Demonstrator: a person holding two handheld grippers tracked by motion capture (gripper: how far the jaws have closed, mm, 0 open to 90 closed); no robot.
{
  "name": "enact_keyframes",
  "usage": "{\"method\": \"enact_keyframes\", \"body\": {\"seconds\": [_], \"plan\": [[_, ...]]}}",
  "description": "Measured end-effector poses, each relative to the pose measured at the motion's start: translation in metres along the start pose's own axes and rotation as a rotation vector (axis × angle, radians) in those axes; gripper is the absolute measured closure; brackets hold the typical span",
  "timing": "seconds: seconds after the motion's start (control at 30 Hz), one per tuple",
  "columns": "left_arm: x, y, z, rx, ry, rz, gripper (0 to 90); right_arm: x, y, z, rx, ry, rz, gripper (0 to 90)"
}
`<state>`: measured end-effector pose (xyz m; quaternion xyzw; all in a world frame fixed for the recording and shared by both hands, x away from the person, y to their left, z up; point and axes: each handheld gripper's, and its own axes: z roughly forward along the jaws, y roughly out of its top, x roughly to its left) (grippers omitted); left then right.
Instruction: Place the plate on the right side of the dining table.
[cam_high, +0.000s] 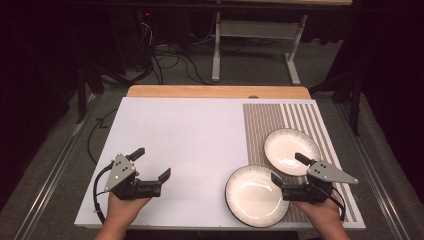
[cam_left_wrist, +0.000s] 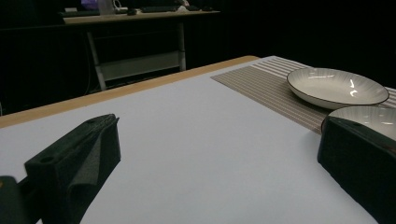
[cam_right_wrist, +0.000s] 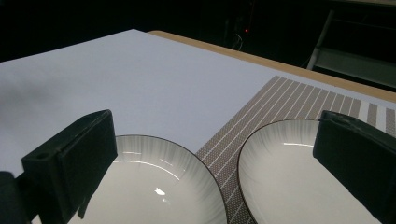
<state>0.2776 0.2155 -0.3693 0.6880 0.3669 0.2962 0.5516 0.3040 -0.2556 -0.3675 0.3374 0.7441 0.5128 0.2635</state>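
Nearest the camera, at the near edge of the bench (cam_high: 175, 125), two hands come in, each carrying tongs. Left tongs (cam_high: 152, 163) rest over the bare white sheet (cam_high: 190, 140) at near left, jaws spread wide with nothing between them; the left gripper view confirms both black jaws standing well apart over empty sheet. Right tongs (cam_high: 288, 169) sit at near right, jaws likewise wide and gripping nothing. One jaw lies over the right rim of the near bowl (cam_high: 255, 195), the other over the near rim of the far bowl (cam_high: 291, 151); contact with either rim cannot be determined.

Both bowls are white, shallow, ribbed inside and edged with a dark rim. Both are empty, as seen in the right gripper view, where near bowl (cam_right_wrist: 140, 186) and far bowl (cam_right_wrist: 299, 182) show only glazed interiors with light reflections. Far bowl stands wholly on the striped placemat (cam_high: 265, 125) at the right of the bench. Near bowl straddles the placemat's left edge, partly on the white sheet. Their rims lie just beside one another, a narrow strip of placemat showing between them.

A wooden edge (cam_high: 215, 91) borders the far side of the bench.
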Motion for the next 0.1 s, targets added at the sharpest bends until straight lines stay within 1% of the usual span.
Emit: {"method": "enact_keyframes", "body": {"seconds": [0.03, 0.1], "plan": [[0.0005, -0.0003, -0.0001, -0.003, 0.0, -0.004, 0.0, -0.0007, -0.0004, 0.0003, -0.001, 0.001, -0.003, 0.5], [0.002, -0.0011, 0.0002, 0.003, -0.004, -0.013, 0.0, -0.0004, -0.0003, 0.0, 0.005, -0.001, 0.016, 0.5]]}}
